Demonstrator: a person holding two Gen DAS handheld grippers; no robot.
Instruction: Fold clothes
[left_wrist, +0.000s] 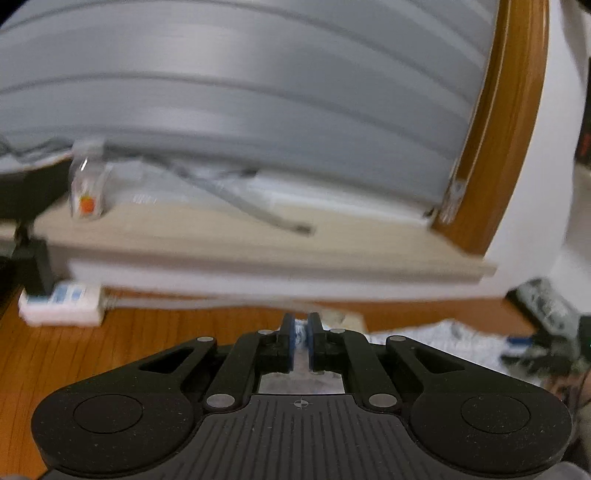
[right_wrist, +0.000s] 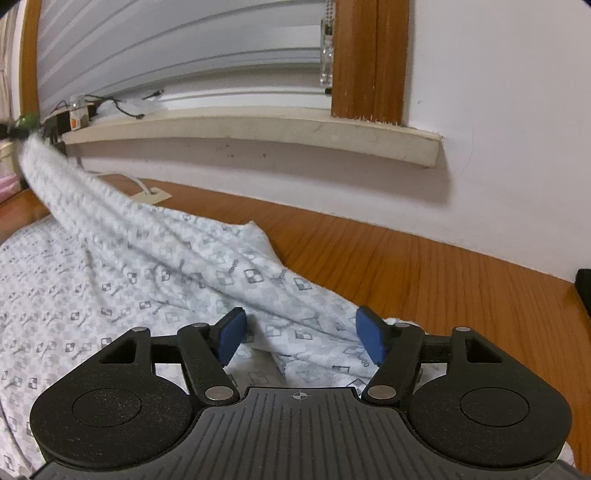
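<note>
Left hand-held gripper (left_wrist: 301, 334) pinches cloth (right_wrist: 110, 288), pulling it taut off the table (right_wrist: 424, 273). Right hand-held gripper (right_wrist: 301, 336) gapes wide over a fold. Windowsill (right_wrist: 258, 129) behind.

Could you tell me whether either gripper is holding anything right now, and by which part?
The left gripper pinches a bunched end of the patterned garment, lifting it taut. The right gripper is open over the cloth, holding nothing.

Patterned cloth garment (right_wrist: 155, 280) soft, matt; wooden tabletop (right_wrist: 424, 273) glossy, grained.
</note>
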